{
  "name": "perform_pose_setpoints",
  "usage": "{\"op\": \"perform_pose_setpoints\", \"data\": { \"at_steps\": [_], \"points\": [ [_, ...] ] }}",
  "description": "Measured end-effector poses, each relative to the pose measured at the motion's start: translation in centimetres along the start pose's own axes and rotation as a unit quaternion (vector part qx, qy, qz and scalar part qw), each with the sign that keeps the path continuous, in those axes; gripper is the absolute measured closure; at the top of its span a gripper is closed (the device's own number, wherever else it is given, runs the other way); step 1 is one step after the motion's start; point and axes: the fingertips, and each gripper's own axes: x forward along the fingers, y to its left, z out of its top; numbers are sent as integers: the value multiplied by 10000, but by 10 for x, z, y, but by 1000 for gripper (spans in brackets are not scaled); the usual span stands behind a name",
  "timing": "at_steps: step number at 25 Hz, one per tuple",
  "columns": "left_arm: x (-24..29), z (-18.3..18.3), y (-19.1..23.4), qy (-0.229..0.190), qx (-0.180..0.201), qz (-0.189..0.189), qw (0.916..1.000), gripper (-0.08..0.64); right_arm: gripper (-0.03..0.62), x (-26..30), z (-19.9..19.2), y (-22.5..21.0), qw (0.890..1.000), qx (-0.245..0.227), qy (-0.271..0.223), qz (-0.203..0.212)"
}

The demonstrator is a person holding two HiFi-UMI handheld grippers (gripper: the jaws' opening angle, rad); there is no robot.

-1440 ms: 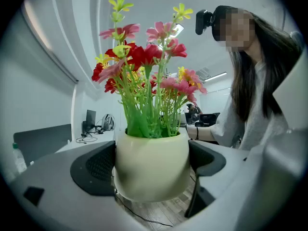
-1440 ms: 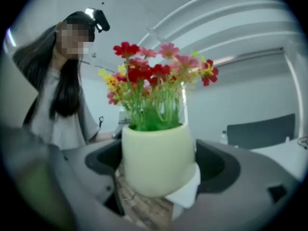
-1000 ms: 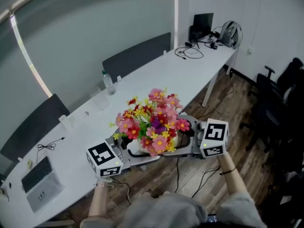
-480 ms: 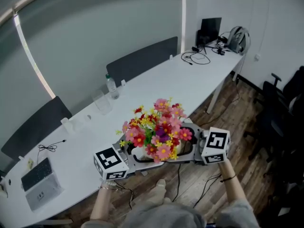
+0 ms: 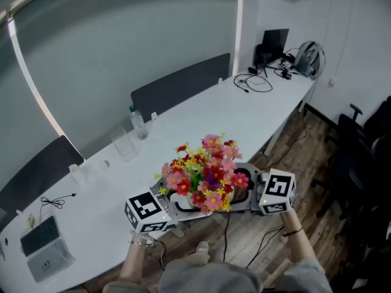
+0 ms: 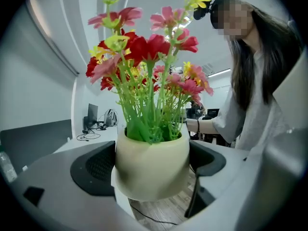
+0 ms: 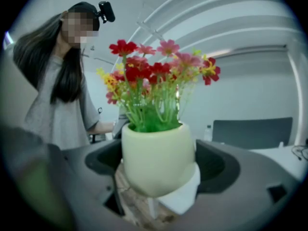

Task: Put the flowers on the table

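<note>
A cream pot (image 5: pixel 183 201) of red, pink and yellow flowers (image 5: pixel 204 176) hangs in the air over the near edge of the long white table (image 5: pixel 201 112). My left gripper (image 5: pixel 174 205) grips it from the left and my right gripper (image 5: pixel 241 191) from the right. In the left gripper view the pot (image 6: pixel 151 165) fills the gap between the dark pads (image 6: pixel 94 167), with the flowers (image 6: pixel 144 57) above. The right gripper view shows the same pot (image 7: pixel 158 158) clamped between its pads (image 7: pixel 216 165). The pot stands upright, its base clear of any surface.
On the table are a water bottle (image 5: pixel 138 122), a clear glass (image 5: pixel 124 144), a grey device (image 5: pixel 41 247), cables (image 5: pixel 253 81), a monitor (image 5: pixel 275 41) and a backpack (image 5: pixel 308 58). Dark chairs (image 5: pixel 177 84) stand behind it, office chairs (image 5: pixel 366 139) at the right. Wooden floor lies below.
The pot and both grippers have drifted slightly down and right in the head view as the view shifted along the table. Both grips are unchanged.
</note>
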Motion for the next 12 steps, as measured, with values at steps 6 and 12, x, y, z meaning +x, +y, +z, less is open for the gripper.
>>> {"op": "perform_pose_setpoints", "data": {
  "at_steps": [6,12],
  "points": [
    [9,4,46,-99,-48,-58,9999,97,132,6,4,-47,10000,73,-28,-53],
    [15,0,66,-227,-3,-20,9997,97,132,9,-1,-67,10000,9,10,-41]
  ]
}}
